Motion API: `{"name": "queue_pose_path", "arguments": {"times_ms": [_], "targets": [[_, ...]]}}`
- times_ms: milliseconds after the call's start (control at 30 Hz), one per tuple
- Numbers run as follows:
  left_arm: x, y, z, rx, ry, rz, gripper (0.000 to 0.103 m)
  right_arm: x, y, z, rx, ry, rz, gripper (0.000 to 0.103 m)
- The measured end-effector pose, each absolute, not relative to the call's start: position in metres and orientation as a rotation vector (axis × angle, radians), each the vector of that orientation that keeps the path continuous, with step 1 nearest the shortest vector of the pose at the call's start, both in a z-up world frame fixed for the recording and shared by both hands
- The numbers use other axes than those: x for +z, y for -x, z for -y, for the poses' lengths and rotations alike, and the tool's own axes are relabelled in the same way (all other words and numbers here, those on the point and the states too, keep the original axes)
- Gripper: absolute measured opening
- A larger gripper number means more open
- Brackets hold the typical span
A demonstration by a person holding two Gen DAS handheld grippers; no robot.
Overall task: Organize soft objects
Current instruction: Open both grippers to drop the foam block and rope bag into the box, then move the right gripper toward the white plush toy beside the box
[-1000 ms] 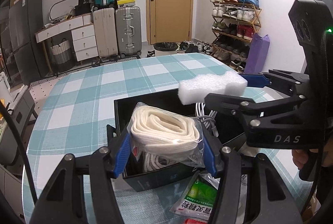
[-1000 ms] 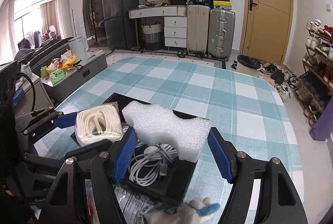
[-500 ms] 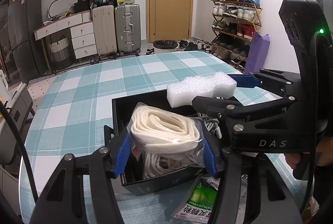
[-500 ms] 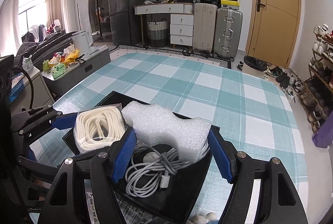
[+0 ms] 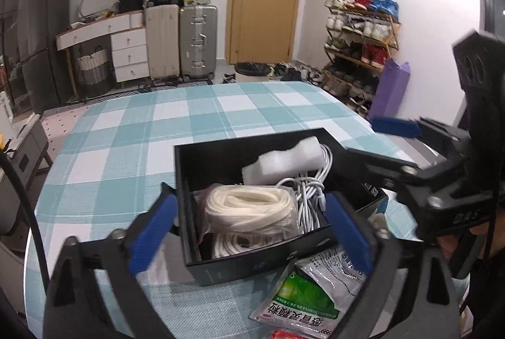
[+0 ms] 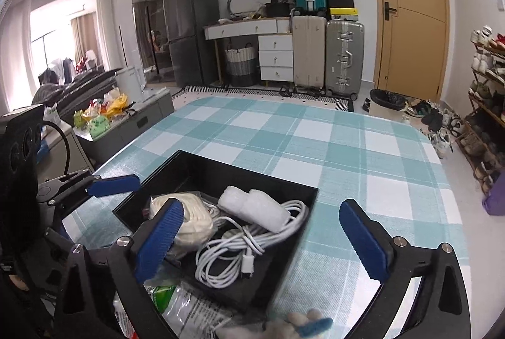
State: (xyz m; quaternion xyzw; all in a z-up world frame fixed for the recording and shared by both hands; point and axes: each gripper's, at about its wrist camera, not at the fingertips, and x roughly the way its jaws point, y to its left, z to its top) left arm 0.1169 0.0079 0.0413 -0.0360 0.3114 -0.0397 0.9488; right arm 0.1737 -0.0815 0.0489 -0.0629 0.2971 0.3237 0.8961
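We see the foam (image 5: 285,158) lying inside the black box (image 5: 221,156), on the white cable (image 6: 240,247) at the far right side. The bagged rope (image 5: 252,208) sits in the box too, near its front left. Our left gripper (image 5: 249,231) hangs spread wide just before the box, holding nothing. Our right gripper (image 6: 262,239) is likewise spread and empty, over the box's right edge. A green packet (image 5: 303,301) lies on the checked table (image 5: 132,131) just in front of the box.
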Motion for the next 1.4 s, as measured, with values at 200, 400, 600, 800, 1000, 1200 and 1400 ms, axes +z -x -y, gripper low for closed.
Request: {"name": "queue_pose_path", "arguments": {"times_ms": [200, 400, 600, 800, 1000, 1200, 1400], "targets": [[0.048, -0.099, -0.015, -0.061, 0.1, -0.617, 0.103, 0.057, -0.155, 0.112, 0.67, 0.089, -0.61, 0.102], [0.05, -0.077, -0.02, -0.049, 0.121, -0.603, 0.103, 0.052, -0.137, 0.132, 0.656, 0.092, -0.623, 0.102], [0.048, -0.06, -0.019, -0.024, 0.105, -0.604, 0.103, 0.037, -0.125, 0.137, 0.683, 0.105, -0.648, 0.102], [0.039, -0.051, -0.014, -0.033, 0.104, -0.626, 0.103, 0.028, -0.123, 0.138, 0.691, 0.132, -0.677, 0.102], [0.028, -0.043, -0.006, -0.06, 0.09, -0.656, 0.103, 0.025, -0.124, 0.142, 0.669, 0.156, -0.695, 0.102], [0.018, -0.034, 0.001, -0.079, 0.071, -0.679, 0.103, 0.022, -0.127, 0.144, 0.668, 0.161, -0.708, 0.102], [0.011, -0.028, -0.001, -0.091, 0.068, -0.699, 0.103, 0.017, -0.129, 0.145, 0.658, 0.177, -0.731, 0.102]]}}
